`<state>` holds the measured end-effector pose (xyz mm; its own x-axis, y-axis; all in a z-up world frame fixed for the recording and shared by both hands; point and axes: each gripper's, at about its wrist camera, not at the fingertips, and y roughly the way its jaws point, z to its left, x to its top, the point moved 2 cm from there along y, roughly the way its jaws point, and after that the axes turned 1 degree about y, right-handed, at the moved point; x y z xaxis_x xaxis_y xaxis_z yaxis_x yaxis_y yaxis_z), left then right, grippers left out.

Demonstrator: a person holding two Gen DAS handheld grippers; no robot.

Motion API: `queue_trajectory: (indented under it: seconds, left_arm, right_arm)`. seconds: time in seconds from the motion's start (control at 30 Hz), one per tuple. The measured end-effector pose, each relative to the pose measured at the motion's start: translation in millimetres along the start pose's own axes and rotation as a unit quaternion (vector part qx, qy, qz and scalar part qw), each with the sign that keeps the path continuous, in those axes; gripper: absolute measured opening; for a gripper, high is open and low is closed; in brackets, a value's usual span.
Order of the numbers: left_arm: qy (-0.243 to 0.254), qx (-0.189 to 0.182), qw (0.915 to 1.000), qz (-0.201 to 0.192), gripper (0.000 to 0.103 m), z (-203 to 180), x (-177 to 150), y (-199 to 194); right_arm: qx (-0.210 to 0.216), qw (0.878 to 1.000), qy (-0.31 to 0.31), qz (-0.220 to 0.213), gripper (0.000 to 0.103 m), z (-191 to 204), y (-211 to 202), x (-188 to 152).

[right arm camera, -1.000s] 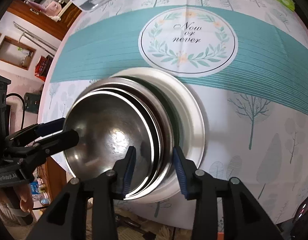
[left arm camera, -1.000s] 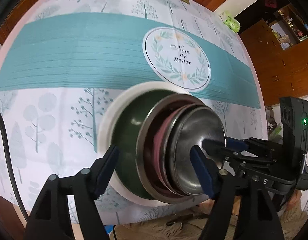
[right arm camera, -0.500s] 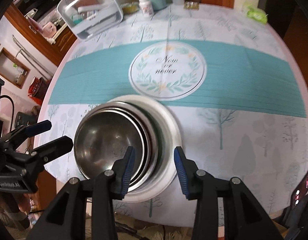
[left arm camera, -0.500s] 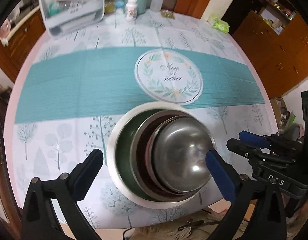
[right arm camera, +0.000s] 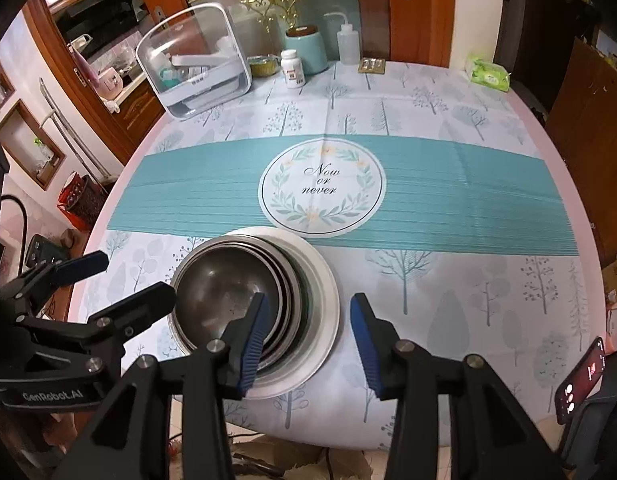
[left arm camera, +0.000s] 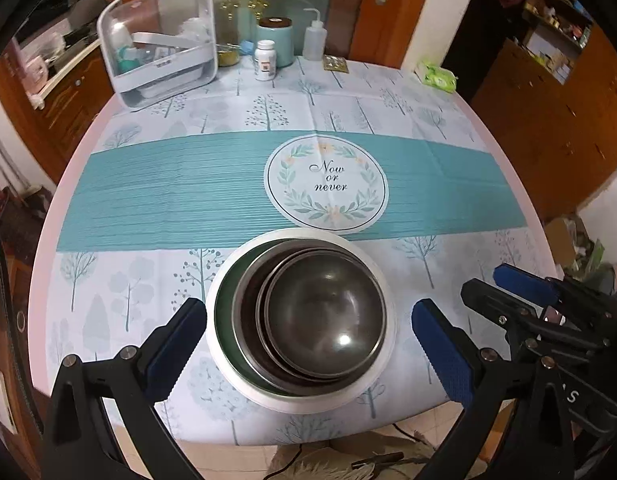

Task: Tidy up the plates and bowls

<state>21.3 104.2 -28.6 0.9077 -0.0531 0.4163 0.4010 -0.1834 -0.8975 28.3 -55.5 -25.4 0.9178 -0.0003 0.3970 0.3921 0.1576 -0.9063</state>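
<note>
A round table [left arm camera: 88,152] wears a tree-print cloth [left arm camera: 156,280] with a teal band and a "Now or never" wreath [left arm camera: 327,184]. At its far edge stand a clear bin [left arm camera: 160,44], pill bottle [left arm camera: 265,60], teal jar [left arm camera: 274,42], squeeze bottle [left arm camera: 314,38] and wipes pack [left arm camera: 436,75]. A lit phone [right arm camera: 584,376] shows at the right.

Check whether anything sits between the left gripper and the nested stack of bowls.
Nothing visible does. The left gripper hangs open above the nested steel bowls on the white plate, only air between.
</note>
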Motion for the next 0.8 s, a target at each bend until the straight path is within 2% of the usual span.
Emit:
queue_trajectory:
  seconds: [0.1,0.43,0.8]
  left_arm:
    - [-0.005,0.013,0.9999,-0.007,0.102,-4,-4,-6]
    - [-0.011,0.040,0.9988,-0.027,0.102,-17,-16,-25]
    - [-0.014,0.050,0.9972,-0.053,0.102,-26,-13,-40]
  right_arm:
    - [-0.004,1.000,0.000,-0.015,0.053,-2,-10,-2]
    - [-0.024,0.999,0.016,-0.043,0.054,-12,-32,-7]
    - [-0.038,0.997,0.014,-0.062,0.054,-14,-49,-8]
